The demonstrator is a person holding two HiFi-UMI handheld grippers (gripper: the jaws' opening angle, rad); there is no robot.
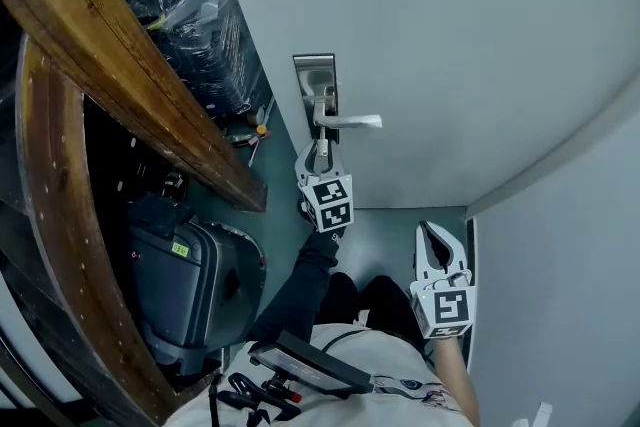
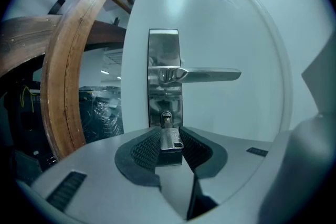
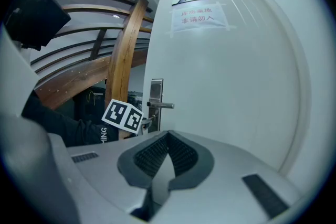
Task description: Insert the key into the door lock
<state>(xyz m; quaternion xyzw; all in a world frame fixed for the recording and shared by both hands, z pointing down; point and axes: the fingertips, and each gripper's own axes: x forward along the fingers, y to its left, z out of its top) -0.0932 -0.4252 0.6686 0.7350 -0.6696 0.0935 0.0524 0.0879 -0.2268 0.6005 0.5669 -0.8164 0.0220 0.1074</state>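
Nearest the head camera is the person's white shirt front [image 1: 400,395], with a flat black device [image 1: 305,365] strapped across it. From the left come a curved, varnished brown wooden beam [image 1: 110,65] and a dark grey hard-shell suitcase [image 1: 185,285] on the floor beneath it. Next is the left claw [image 1: 320,153], held up against the pale grey door [image 1: 450,35].

In the left gripper view its ribbed dark pads [image 2: 146,148] are clamped on the head of a small silver metal key [image 2: 171,140]. The blade points straight at the keyhole [image 2: 166,116], low on the tall brushed-steel lock plate [image 2: 164,50] and under the straight steel lever handle [image 2: 207,75]. The blade tip seems to sit at the mouth of the slot; how deep it sits I cannot tell.

Further right, the right claw [image 1: 436,240] hangs low, well apart from the lock. Its jaws are closed together on nothing.

The step in hand looks like the insertion itself. The next move probably calls for a straight push along the blade's line, keeping the key level with the slot and not twisting until it seats.
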